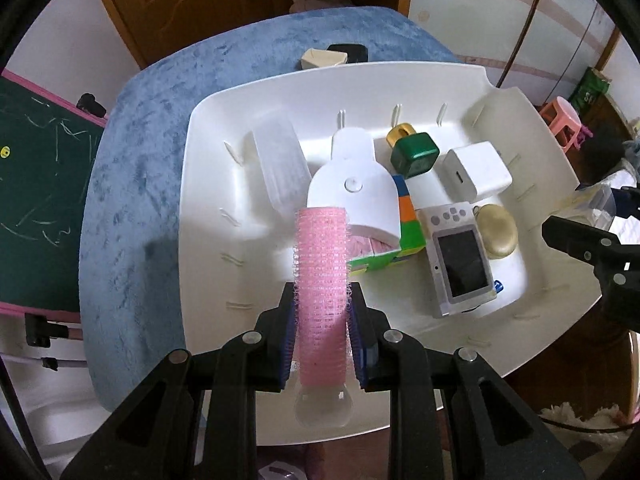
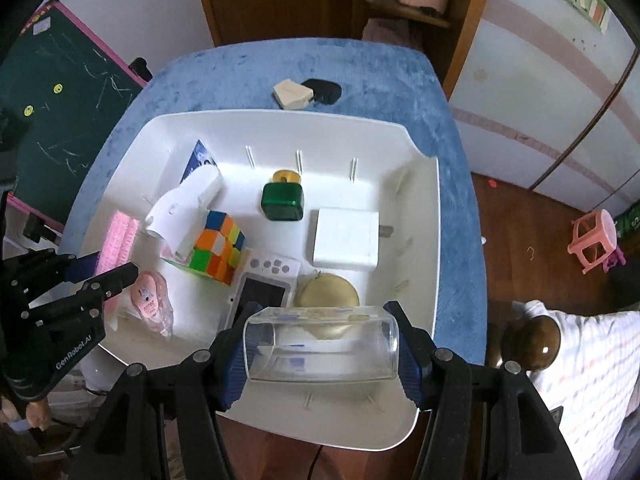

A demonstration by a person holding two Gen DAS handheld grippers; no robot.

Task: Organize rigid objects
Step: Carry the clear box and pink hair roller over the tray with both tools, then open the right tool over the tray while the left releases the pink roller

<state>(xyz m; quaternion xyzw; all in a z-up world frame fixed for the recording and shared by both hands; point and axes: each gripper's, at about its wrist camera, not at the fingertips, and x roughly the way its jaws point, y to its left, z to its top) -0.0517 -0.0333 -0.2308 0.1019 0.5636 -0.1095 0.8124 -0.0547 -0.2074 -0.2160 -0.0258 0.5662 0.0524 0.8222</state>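
Nearest in the left wrist view, the left gripper (image 1: 322,344) is closed narrowly on a pink mesh hair roller with a clear plastic end (image 1: 320,284), which is clamped low between the blue pads (image 1: 357,354) and held over the near edge of the wide white plastic tray (image 1: 208,184); its far end reaches up in front of a white plastic bottle-shaped item (image 1: 354,188) lying in the tray's middle. In the right wrist view, the right gripper (image 2: 322,354) is held about half open, and a clear plastic rectangular box (image 2: 322,344) is gripped crosswise between its pads above the tray's near edge. Just beyond that box, a small white handheld device with a dark screen (image 2: 264,288) and a round pale gold compact (image 2: 328,292) lie side by side, partly hidden behind the clear box. A multicoloured puzzle cube (image 2: 218,246) lies beside the device, with the white bottle-shaped item leaning on it, and a crumpled pink wrapped packet (image 2: 150,300) lies by the tray's left edge, close to the left gripper's fingertips. Further in are a white square charger block (image 2: 346,238) and a dark green cube-shaped bottle with a gold cap (image 2: 282,196). A translucent white box (image 1: 280,160) lies toward the far left corner. The tray rests on a blue plush table cover (image 2: 452,140), where a cream wedge-shaped piece (image 2: 292,94) and a flat black object (image 2: 324,90) lie beyond the tray's far edge.
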